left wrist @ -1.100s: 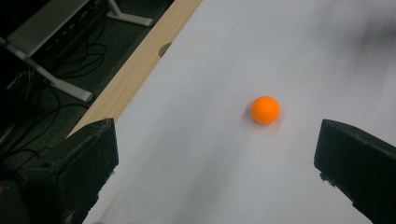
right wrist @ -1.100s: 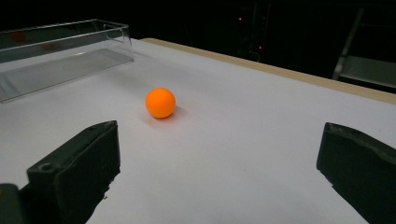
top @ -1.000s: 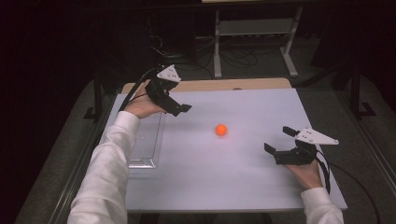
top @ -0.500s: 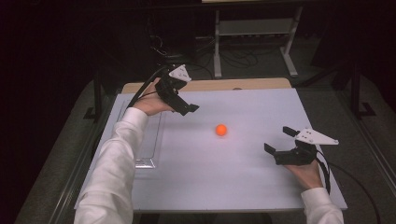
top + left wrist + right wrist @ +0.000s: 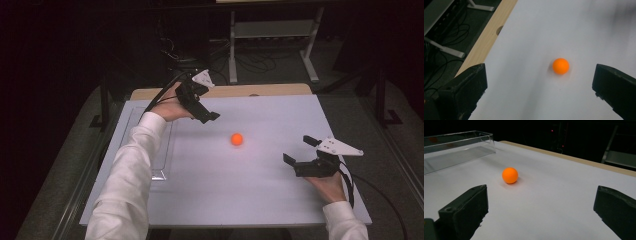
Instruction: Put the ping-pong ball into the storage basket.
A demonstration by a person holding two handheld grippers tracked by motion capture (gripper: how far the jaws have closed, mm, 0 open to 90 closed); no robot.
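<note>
- Object: a small, smooth orange ball (image 5: 237,139) rests on the white table surface (image 5: 250,200), near the middle of the table and slightly toward the far edge. Nothing touches it.
- Left gripper (image 5: 207,117): held above the far-left part of the table, tilted down toward the ball. Its jaws are spread wide and hold nothing; in the left gripper view the ball (image 5: 560,66) lies ahead between the two jaw tips, nearer the right-hand one.
- Right gripper (image 5: 299,151): held low over the right side of the table, pointing left. Its jaws are also wide apart and empty; in the right gripper view the ball (image 5: 510,175) sits ahead and off toward the left-hand jaw.
- Key relation: the ball lies between the two grippers, apart from both. The left gripper appears the nearer and is aimed at the ball, so it is judged the likelier to close in.
- Axis: a sphere has no long axis; any approach direction suits.
- Nearby: a clear plastic rectangular tray (image 5: 161,150) lies along the left side of the table, well apart from the ball.
- Risk: the ball is likely to roll if one jaw touches it first.
</note>
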